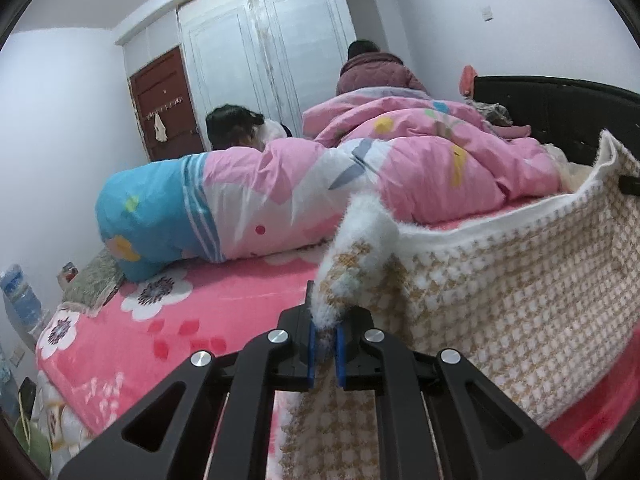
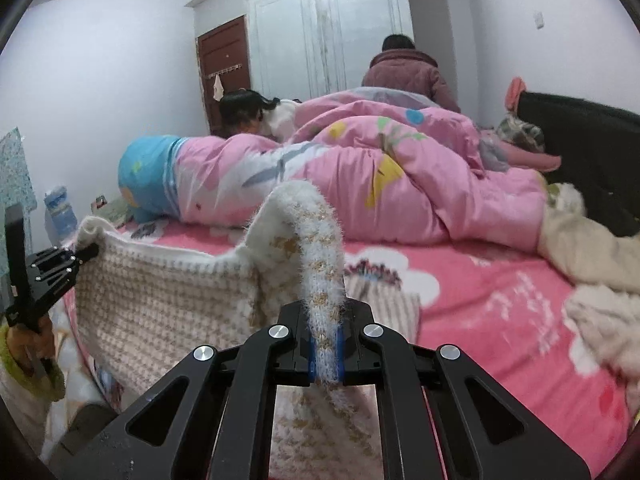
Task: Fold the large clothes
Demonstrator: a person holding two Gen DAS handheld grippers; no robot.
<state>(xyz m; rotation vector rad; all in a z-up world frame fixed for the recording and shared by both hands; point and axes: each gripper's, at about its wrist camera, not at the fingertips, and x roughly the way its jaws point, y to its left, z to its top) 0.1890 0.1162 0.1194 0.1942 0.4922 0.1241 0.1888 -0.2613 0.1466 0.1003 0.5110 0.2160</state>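
A large fuzzy knit garment (image 1: 500, 280), white with a tan check, hangs stretched above the bed between both grippers. In the left wrist view my left gripper (image 1: 326, 340) is shut on one fluffy top corner, and the fabric runs right to the tip of my right gripper (image 1: 629, 185). From the right wrist view, my right gripper (image 2: 326, 354) is shut on the other rolled edge of the garment (image 2: 160, 292). There the left gripper (image 2: 90, 251) pinches the far corner, held by a hand (image 2: 24, 340). The garment's lower part drapes down out of sight.
The bed (image 1: 160, 332) has a pink flowered cover. A bulky pink and blue quilt (image 1: 440, 168) lies across its far half. Cream clothes (image 2: 592, 252) lie at the right by a black headboard (image 2: 592, 140). Two people (image 1: 376, 68) are beyond the bed. A water bottle (image 1: 20, 292) stands left.
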